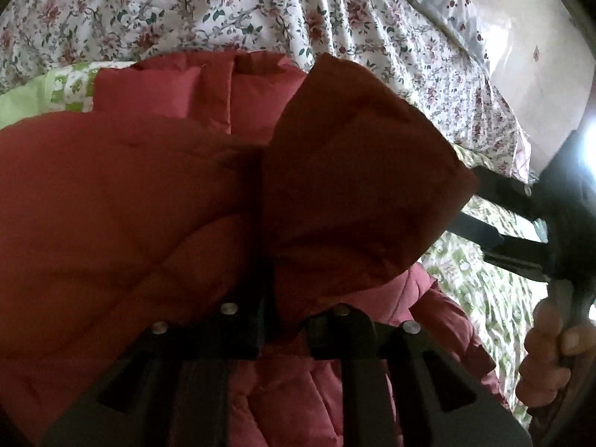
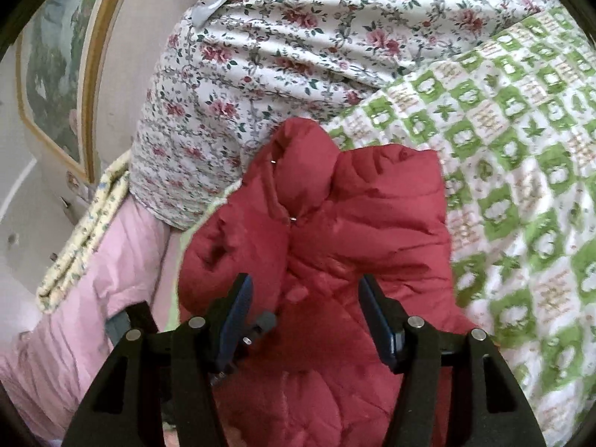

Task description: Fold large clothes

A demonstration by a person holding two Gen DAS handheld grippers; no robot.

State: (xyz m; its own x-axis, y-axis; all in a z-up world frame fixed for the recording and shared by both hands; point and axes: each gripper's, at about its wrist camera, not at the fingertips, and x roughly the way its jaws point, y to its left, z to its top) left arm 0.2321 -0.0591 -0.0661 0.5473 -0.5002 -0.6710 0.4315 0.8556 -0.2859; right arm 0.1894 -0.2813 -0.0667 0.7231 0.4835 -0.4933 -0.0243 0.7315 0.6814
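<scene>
A puffy red quilted jacket (image 1: 149,186) lies on the bed. My left gripper (image 1: 266,272) is shut on a thick fold of it, and the bunched cloth hides the fingertips and fills most of the left wrist view. In the right wrist view the jacket (image 2: 354,216) lies crumpled on the green-and-white checked blanket (image 2: 521,186). My right gripper (image 2: 305,292) hovers over it, open, with its blue pads apart and not pressing on the cloth. The right gripper's black fingers (image 1: 478,229) and the hand holding it (image 1: 547,339) show at the right of the left wrist view.
A rose-patterned quilt (image 2: 279,56) is piled behind the jacket. Pink bedding (image 2: 93,279) and a folded pale floral cloth (image 2: 78,238) hang at the bed's left edge. A gold-framed picture (image 2: 52,74) leans on the wall beyond.
</scene>
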